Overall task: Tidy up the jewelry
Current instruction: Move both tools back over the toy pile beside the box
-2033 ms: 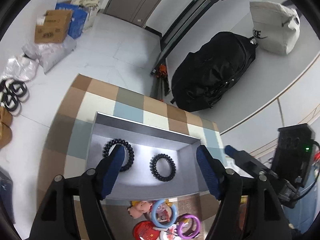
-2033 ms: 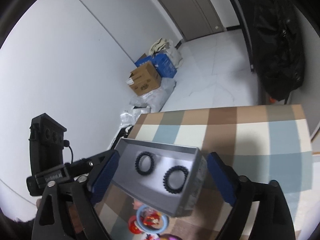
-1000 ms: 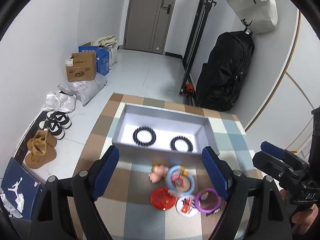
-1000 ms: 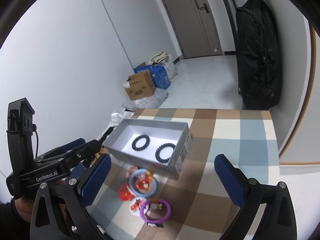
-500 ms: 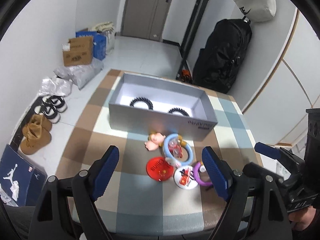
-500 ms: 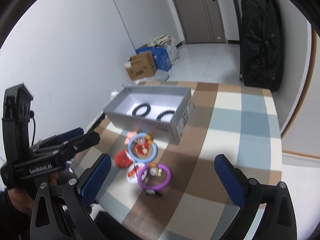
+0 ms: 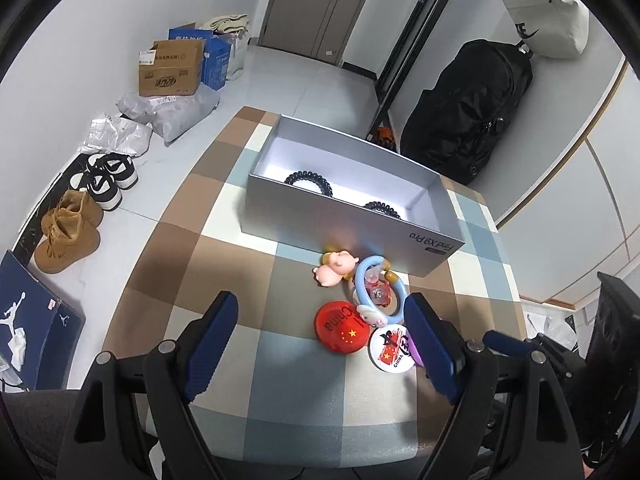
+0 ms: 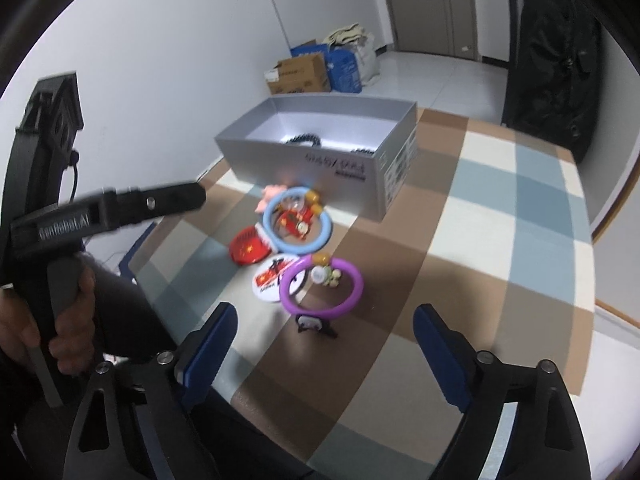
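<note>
Since earlier: pulled back from over the box, both grippers now low over the near table edge; box and both black coils unmoved.
Left gripper (image 7: 320, 340): jaws spread wide, empty, hovering near the red badge (image 7: 340, 327).
Right gripper (image 8: 324, 348): jaws spread wide, empty, hovering just short of the purple ring (image 8: 322, 286).
Nearest item: small dark clip (image 8: 314, 325) below the purple ring, too blurred to identify.
Loose pile: purple ring, white badge (image 7: 390, 351), red badge, blue ring (image 7: 380, 290) with charms, pink pig figure (image 7: 334, 270), clustered and partly overlapping on the checked table (image 7: 168, 280) just in front of the box.
Box (image 7: 340, 220): grey, open, at the far end of the table.
Done: two black coil bands (image 7: 309, 182) lying inside the box, apart from each other.
Left: apparently every piece in the pile; nothing gripped yet.
Progress: judged early, roughly two items in, five or six out.
Likely next: purple ring, closest to the right gripper.
</note>
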Demonstrator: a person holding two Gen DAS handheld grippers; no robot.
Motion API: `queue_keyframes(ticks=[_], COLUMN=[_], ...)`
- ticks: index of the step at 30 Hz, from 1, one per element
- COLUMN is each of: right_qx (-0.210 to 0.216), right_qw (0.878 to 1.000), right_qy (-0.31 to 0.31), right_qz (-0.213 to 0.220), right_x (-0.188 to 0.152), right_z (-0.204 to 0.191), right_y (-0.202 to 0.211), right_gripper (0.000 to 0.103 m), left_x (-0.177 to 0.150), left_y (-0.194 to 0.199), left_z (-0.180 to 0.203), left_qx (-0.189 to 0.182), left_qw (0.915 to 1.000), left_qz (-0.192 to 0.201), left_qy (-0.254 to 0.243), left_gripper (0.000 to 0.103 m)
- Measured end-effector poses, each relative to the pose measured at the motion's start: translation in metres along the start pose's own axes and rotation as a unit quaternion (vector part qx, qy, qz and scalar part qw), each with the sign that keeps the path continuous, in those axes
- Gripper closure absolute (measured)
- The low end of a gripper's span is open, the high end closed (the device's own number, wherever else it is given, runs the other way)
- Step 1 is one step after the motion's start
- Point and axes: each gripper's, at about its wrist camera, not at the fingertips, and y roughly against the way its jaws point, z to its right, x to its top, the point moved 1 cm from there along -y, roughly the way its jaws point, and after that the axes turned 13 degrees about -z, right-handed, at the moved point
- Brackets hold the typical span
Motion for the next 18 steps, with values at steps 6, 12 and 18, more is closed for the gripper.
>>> queue_keyframes(ticks=[6,12,18], right_qx=[0.013,0.020,0.029], right_qw=[1.000,0.999,0.999], right_qy=[-0.010,-0.022,-0.026], right_qz=[-0.015,-0.024,-0.022], right_x=[0.000,0.006,0.011], right_z=[-0.001,0.001,0.001], right_y=[-0.009,-0.020,-0.022], right_gripper=[0.021,0.029,0.033], left_x=[0.003,0.004,0.004], left_y=[-0.005,-0.007,-0.010], left_z=[-0.002,-0.007,-0.014], left_qx=[-0.002,-0.011,-0.012], left_qw=[0.9999,0.9997,0.9994], left_qz=[-0.008,-0.021,-0.031], left_qy=[-0.007,0.003,0.011], left_gripper=[0.021,0.021,0.021])
